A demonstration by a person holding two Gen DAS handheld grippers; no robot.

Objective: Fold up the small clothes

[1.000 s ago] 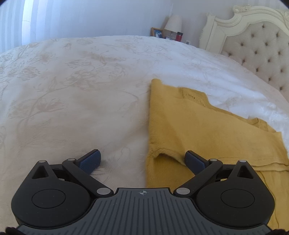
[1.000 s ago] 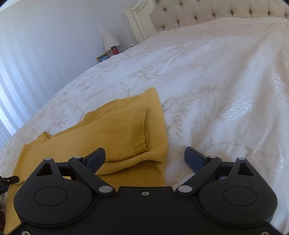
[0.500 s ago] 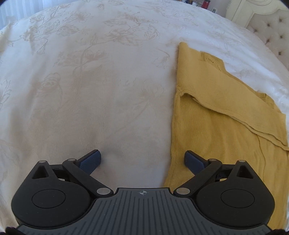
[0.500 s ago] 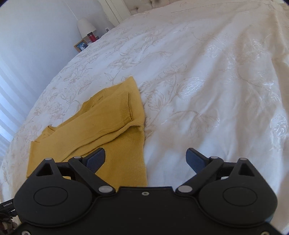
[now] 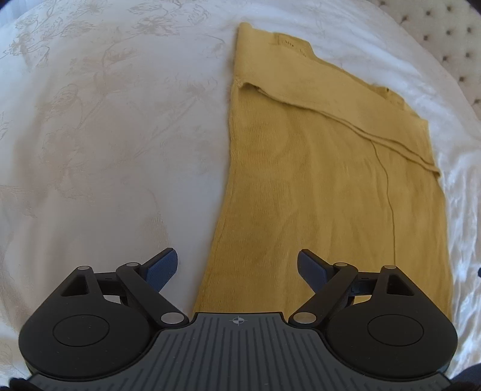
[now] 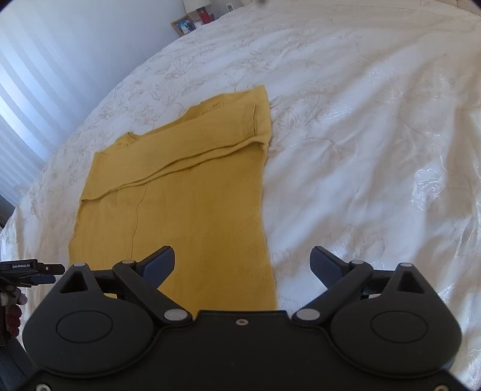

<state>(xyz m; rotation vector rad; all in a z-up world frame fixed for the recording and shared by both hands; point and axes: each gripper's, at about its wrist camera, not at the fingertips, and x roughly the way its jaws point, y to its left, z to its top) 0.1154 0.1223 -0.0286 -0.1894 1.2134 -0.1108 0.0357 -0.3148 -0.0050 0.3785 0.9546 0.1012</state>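
Note:
A mustard-yellow knit top (image 5: 315, 168) lies flat on the white bedspread (image 5: 105, 135), its sleeves folded across the upper part. It also shows in the right wrist view (image 6: 186, 195). My left gripper (image 5: 237, 264) is open and empty, above the garment's near left edge. My right gripper (image 6: 242, 261) is open and empty, above the garment's near right edge. Neither gripper touches the cloth.
The bedspread (image 6: 375, 135) has a floral embossed pattern. A tufted headboard (image 5: 445, 36) stands at the far right. A nightstand with a picture frame (image 6: 184, 25) and red jar (image 6: 203, 14) is beyond the bed. The other gripper's tip (image 6: 30, 270) shows at left.
Both grippers have pulled back toward the garment's near hem and risen, so the whole top is now in view. Both stayed open.

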